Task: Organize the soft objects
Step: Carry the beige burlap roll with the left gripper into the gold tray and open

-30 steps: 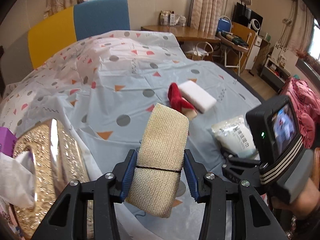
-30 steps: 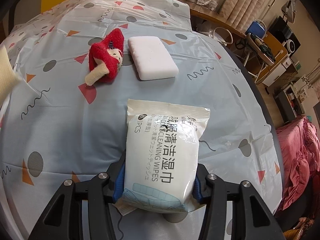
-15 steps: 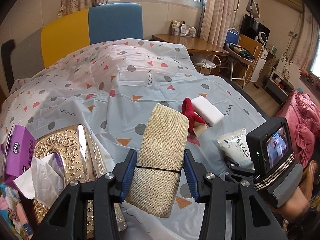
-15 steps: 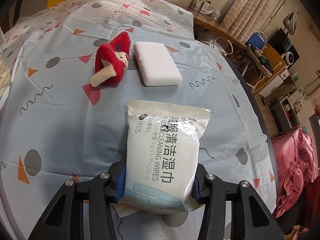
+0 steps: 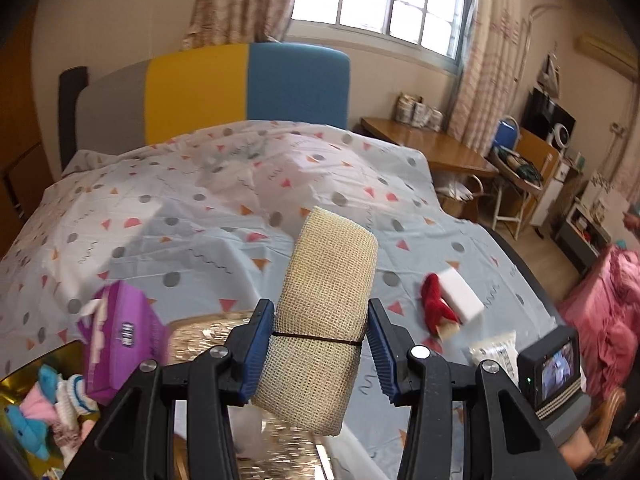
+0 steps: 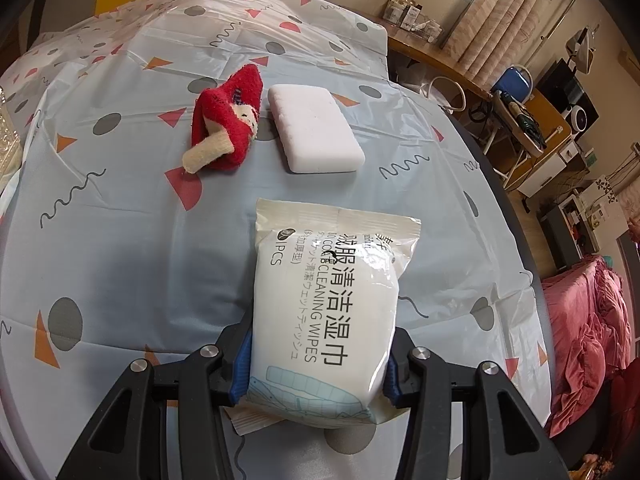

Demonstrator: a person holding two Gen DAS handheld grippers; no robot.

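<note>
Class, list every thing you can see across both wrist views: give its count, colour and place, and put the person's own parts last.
Rolled mesh cloth: one, beige, tied with a dark band, between the left gripper's pads.
Pack of cleaning wipes: one, white, between the right gripper's pads, on the sheet.
Plush sock: one, red with cream toe, on the sheet left of the sponge.
Sponge block: one, white, on the sheet.
Tissue box: one, purple, lower left.
Embossed box: one, gold, below the left gripper.
Small soft toys: several, blue, pink, white, bottom-left corner.
Patterned sheet: one, pale blue-white, covering the bed.
Headboard: one, grey, yellow, blue.
Left gripper: black, blue pads.
Right gripper: black, blue pads.
</note>
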